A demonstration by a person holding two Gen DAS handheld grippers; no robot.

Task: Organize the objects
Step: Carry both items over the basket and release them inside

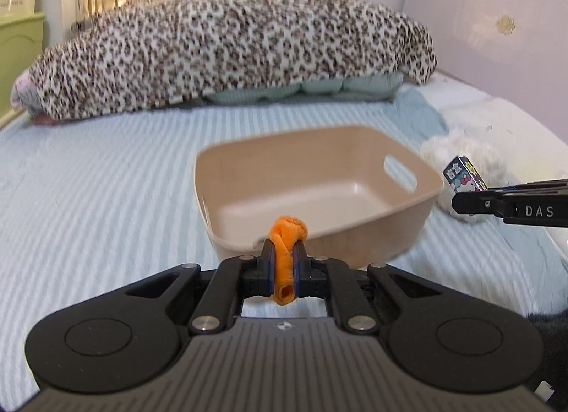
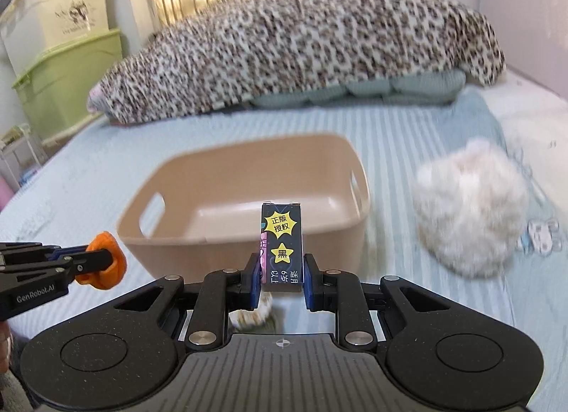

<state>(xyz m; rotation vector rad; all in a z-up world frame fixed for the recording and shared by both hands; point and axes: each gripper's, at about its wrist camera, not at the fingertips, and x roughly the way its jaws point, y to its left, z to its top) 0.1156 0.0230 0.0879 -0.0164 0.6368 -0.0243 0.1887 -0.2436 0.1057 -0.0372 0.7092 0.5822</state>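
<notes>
Orange cloth (image 1: 285, 255), a rolled strip, is pinched between the narrow jaws of the left claw (image 1: 283, 259), just short of the near rim of the tan bin (image 1: 408, 220) ahead of it. The right claw (image 2: 280, 270) grips a small dark box (image 2: 282, 245) with yellow star labels, held upright, the same bin right beyond its tips. A white fluffy toy (image 2: 468, 213) lies on the striped blue bed (image 2: 88, 170) to the right of that claw, beside the bin
</notes>
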